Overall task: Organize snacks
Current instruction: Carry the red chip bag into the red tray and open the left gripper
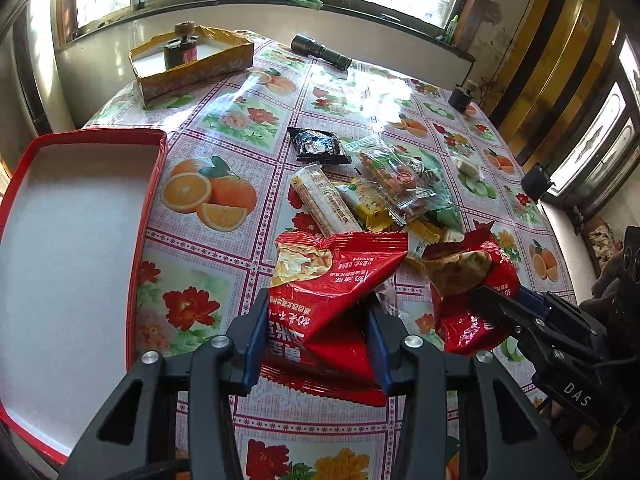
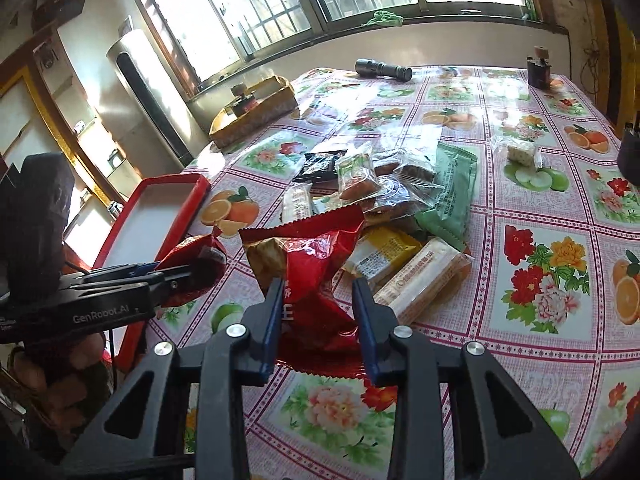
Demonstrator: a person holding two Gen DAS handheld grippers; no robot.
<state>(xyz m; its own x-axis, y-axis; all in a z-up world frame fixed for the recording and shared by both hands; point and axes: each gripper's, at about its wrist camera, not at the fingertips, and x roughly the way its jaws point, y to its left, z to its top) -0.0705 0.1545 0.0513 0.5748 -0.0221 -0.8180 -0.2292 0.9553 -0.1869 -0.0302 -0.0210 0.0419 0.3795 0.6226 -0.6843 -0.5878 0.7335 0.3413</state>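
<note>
L claw (image 1: 318, 320) & R claw (image 2: 316, 300) each clamp red packet; tray (image 1: 154, 184) left.

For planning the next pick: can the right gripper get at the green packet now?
Probably not yet: the right gripper is occupied with a red bag, which also lies before the green packet.

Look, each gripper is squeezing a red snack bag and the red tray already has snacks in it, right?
Not quite. The red tray holds nothing yet, as the left wrist view shows. The left gripper and right gripper do each squeeze a red snack bag.
</note>
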